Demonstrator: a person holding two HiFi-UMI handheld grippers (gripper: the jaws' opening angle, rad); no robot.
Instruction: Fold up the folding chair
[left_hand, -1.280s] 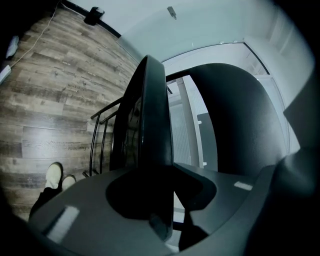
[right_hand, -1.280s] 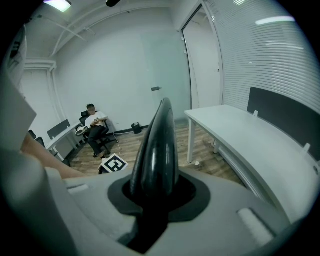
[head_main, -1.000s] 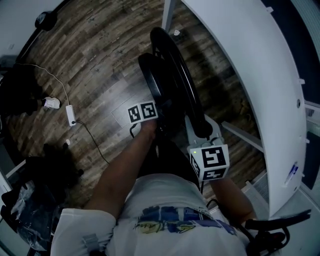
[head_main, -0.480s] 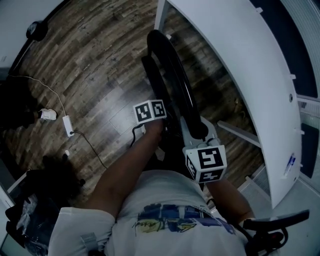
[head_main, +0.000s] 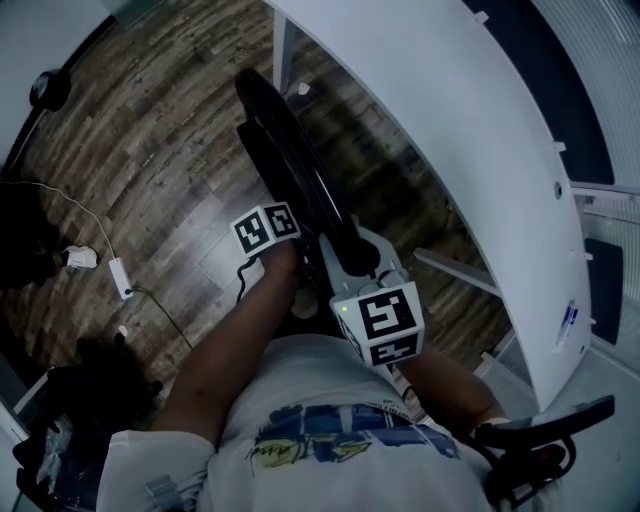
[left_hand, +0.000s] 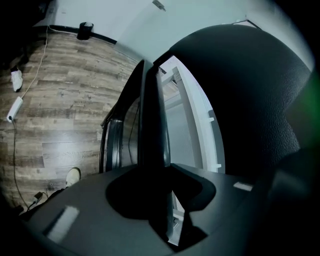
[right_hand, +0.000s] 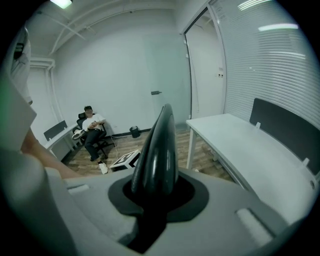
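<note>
Folding chair (head_main: 293, 165), black, seen edge-on with its panels drawn close together above a wooden floor (head_main: 150, 150). Its long axis runs from the person's body at 5 o'clock away toward 11 o'clock, along the curved edge of a white bench (head_main: 450, 150) at 3 o'clock. Left hand-held gripper (left_hand: 155, 197) is clamped on a thin dark panel edge of the chair. Right hand-held gripper (right_hand: 154, 200) is clamped on a rounded, padded black edge that rises upright between its jaws. A power strip (head_main: 118, 277) lies on the floor at 9 o'clock.
</note>
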